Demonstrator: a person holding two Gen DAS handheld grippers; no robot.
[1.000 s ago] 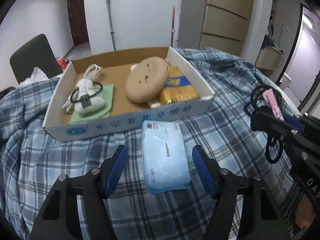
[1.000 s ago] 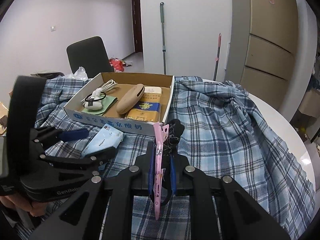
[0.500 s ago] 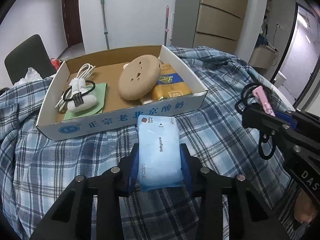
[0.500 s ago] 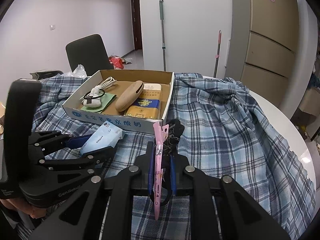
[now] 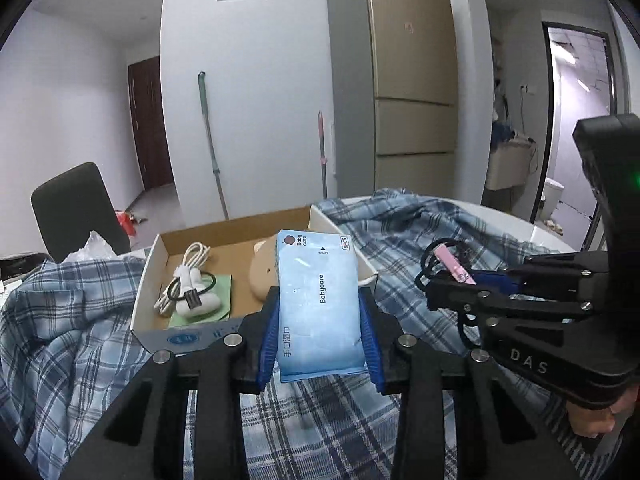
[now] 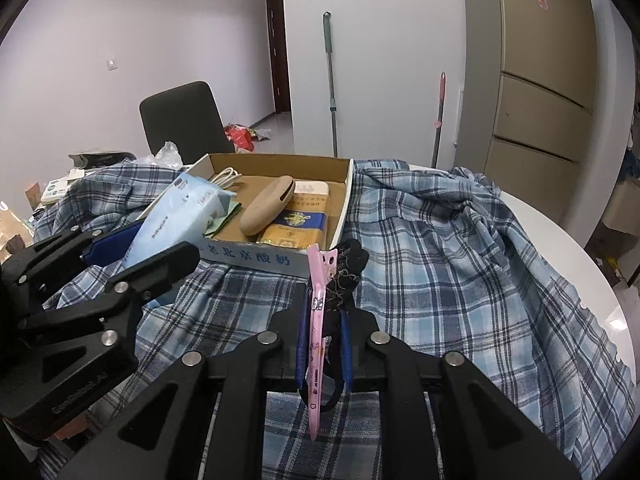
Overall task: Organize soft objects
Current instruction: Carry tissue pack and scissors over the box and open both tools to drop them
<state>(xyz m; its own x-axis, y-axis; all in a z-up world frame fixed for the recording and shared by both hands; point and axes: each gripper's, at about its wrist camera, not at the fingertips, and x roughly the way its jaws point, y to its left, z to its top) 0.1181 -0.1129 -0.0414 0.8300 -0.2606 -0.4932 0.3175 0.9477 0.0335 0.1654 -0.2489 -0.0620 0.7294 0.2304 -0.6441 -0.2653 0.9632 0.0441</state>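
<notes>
A light blue pack of wet wipes [image 5: 318, 304] is pinched between the blue pads of my left gripper [image 5: 320, 320], which is shut on it. The pack hangs above the plaid cloth, just in front of the cardboard box [image 5: 192, 336]. From the right wrist view the same pack [image 6: 172, 220] tilts up at the box's near left corner, in the left gripper [image 6: 140, 252]. My right gripper [image 6: 324, 320] is shut on a pink hair clip [image 6: 316, 320] and a black hair tie [image 6: 352, 260]. It stays over the cloth, right of the box.
The box [image 6: 256, 256] holds a tan pouch [image 6: 266, 210], a yellow and blue packet [image 6: 294, 228], a white cable [image 5: 188, 276] and a green cloth. A blue plaid shirt [image 6: 440, 264] covers the round white table [image 6: 560, 248]. A black chair [image 6: 184, 120] stands behind.
The left gripper closed on the wipes pack, then lifted it off the cloth and tilted upward toward the box. The right gripper kept still with its clip.
</notes>
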